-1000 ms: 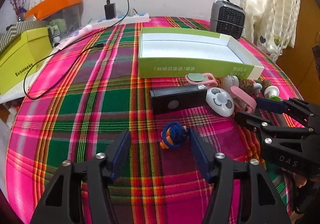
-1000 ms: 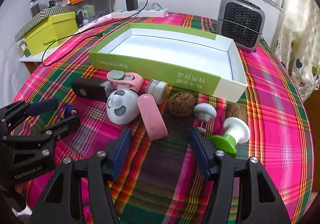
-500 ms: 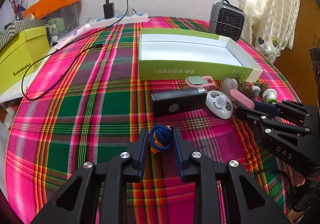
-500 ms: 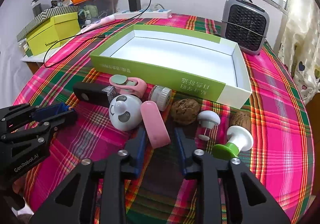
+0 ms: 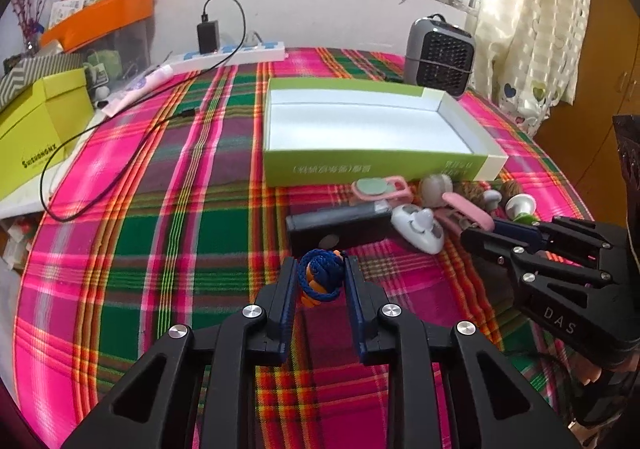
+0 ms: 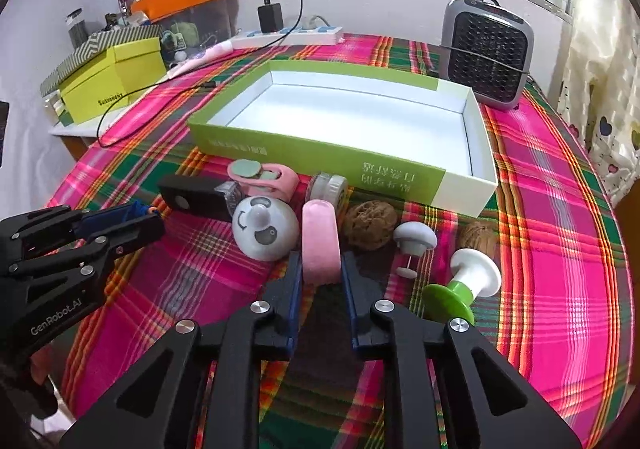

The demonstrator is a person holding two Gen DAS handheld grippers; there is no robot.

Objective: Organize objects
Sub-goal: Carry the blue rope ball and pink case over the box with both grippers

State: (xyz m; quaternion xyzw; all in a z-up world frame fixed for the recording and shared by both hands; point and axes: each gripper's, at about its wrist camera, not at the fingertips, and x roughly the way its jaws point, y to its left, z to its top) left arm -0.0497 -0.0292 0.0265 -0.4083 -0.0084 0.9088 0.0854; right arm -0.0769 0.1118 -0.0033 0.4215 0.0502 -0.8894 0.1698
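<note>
CHANGE: both tools, wide apart a second ago, now closed | left tool (image 5: 321,281) grips blue-orange rope knot (image 5: 320,280); right tool (image 6: 320,273) grips pink case (image 6: 320,245) | both near green box (image 6: 320,153) on tabletop, ready for boxing | case long axis points far, toward box.

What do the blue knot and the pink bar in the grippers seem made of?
Blue knot: braided cord, matte, weave strands visible, with orange parts, perhaps plastic. Pink bar: looks like smooth matte plastic or silicone, rounded, faint sheen; unclear which.
</note>
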